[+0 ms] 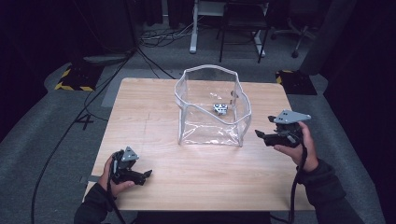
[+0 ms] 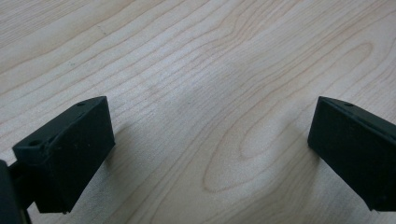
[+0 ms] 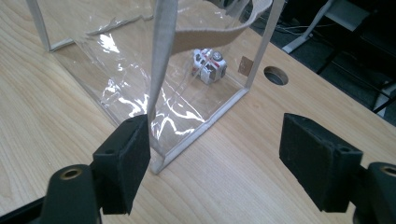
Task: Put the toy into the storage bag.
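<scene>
Wooden table [image 1: 154,116] in a dark room, clear bag [image 1: 212,109] standing at its centre.
Lower left of the high view, the left gripper [image 1: 140,176] rests on bare wood, jaws wide apart, holding nothing. Centre right, the right gripper [image 1: 261,135] hovers just beside the bag's near right corner, jaws open and empty. Farther back, a small toy [image 1: 220,108] lies inside the bag.

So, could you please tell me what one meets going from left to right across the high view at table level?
Left gripper in the person's left hand → clear plastic bag with white trim, standing open, with a small white and dark object inside → right gripper, fingers apart, in the person's right hand.
</scene>
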{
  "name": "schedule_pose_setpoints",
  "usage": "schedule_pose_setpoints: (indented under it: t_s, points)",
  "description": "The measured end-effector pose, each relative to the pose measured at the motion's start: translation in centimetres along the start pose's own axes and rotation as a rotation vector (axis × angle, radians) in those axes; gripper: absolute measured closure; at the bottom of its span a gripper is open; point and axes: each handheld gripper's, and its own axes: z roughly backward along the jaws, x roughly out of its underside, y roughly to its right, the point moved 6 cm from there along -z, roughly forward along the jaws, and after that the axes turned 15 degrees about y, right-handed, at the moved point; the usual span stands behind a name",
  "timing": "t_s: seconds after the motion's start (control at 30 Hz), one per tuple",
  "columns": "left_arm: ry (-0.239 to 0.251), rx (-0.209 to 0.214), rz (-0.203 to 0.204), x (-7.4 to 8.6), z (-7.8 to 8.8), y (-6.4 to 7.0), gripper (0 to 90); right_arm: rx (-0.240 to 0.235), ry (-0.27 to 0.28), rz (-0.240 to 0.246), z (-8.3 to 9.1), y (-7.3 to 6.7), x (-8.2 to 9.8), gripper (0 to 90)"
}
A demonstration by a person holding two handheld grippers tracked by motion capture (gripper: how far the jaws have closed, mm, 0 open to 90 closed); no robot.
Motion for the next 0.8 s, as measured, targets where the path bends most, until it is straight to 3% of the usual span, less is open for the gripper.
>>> schedule_pose_setpoints:
  t_s: [0.2,0.43,0.53,0.8]
  points:
    - [0.0,0.002,-0.002,0.0,0.0,0.0,0.5,0.009,-0.032,-0.003,0.0,-0.1,1.1,25.5]
    - [0.0,0.0,0.0,0.0,0.0,0.0,0.6,0.005,-0.051,0.031,-0.1,-0.2,2.4,25.5]
    - [0.0,0.0,0.0,0.0,0.0,0.0,0.6,-0.002,-0.055,0.007,-0.1,-0.6,2.9,25.8]
    - [0.0,0.0,0.0,0.0,0.0,0.0,0.6,-0.01,-0.088,0.026,0.0,-1.0,4.8,25.7]
